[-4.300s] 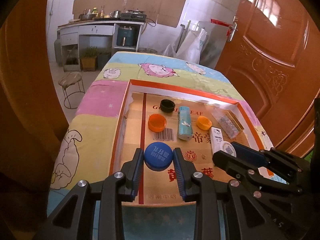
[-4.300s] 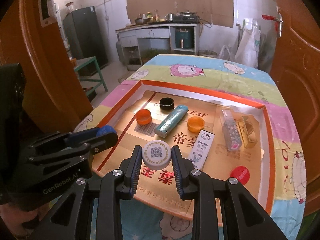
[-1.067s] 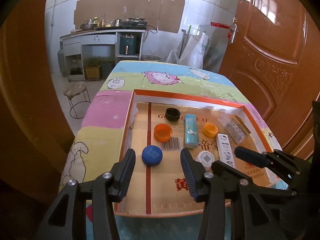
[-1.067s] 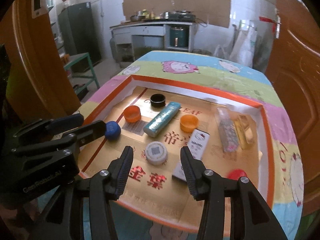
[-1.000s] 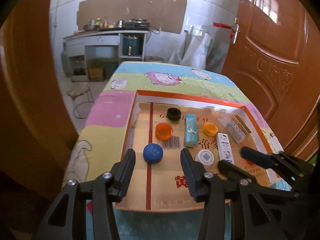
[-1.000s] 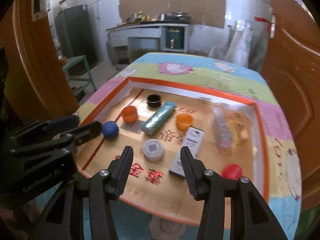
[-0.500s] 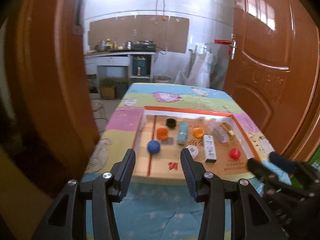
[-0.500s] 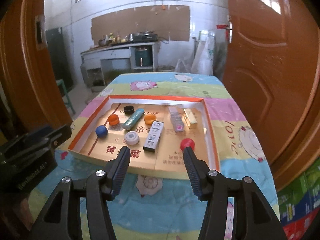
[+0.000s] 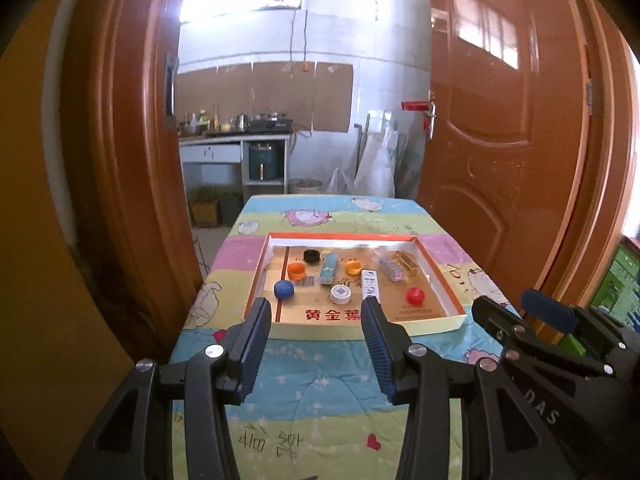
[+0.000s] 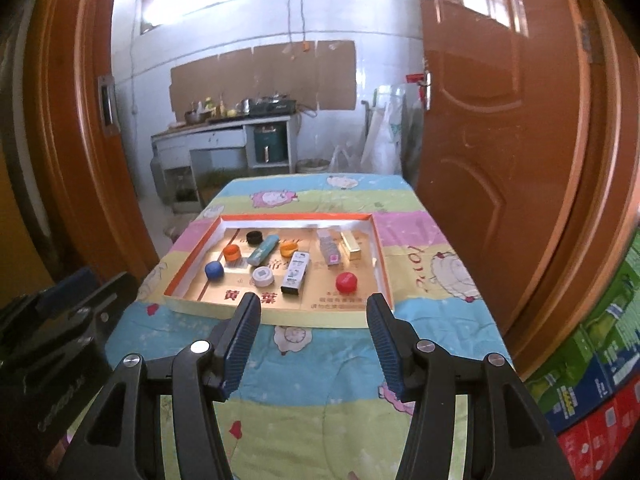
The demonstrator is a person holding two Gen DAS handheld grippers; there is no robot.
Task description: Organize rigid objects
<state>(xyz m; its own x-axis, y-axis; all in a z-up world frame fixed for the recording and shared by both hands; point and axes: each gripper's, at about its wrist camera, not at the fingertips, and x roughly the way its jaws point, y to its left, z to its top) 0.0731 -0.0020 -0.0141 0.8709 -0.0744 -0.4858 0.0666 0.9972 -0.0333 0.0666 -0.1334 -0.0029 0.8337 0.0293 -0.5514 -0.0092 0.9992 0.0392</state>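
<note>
A shallow cardboard tray with an orange rim (image 9: 440, 280) (image 10: 384, 264) lies on the table, well ahead of both grippers. Inside it rest a blue cap (image 9: 283, 289) (image 10: 213, 270), a white cap (image 9: 340, 294) (image 10: 262, 277), a red cap (image 9: 415, 296) (image 10: 346, 282), two orange caps, a black cap (image 9: 311, 256), a teal tube (image 9: 328, 273), a white box (image 9: 370, 284) (image 10: 296, 272), a clear box (image 9: 390, 270) and a gold box (image 9: 406, 263). My left gripper (image 9: 315, 308) hangs open and empty over the table's near end. To its right, my right gripper (image 10: 313, 304) is open and empty too.
The table wears a pastel cartoon quilt (image 9: 320, 392). Orange-brown doors stand close on the left (image 9: 132, 160) and right (image 9: 500, 160). A kitchen counter (image 9: 236, 136) is at the far wall. Stacked cartons (image 10: 592, 380) sit on the floor at the right.
Both grippers let go of the blue and white caps, then drew back and up from the tray, which now looks small and far. The right jaws stand slightly wider.
</note>
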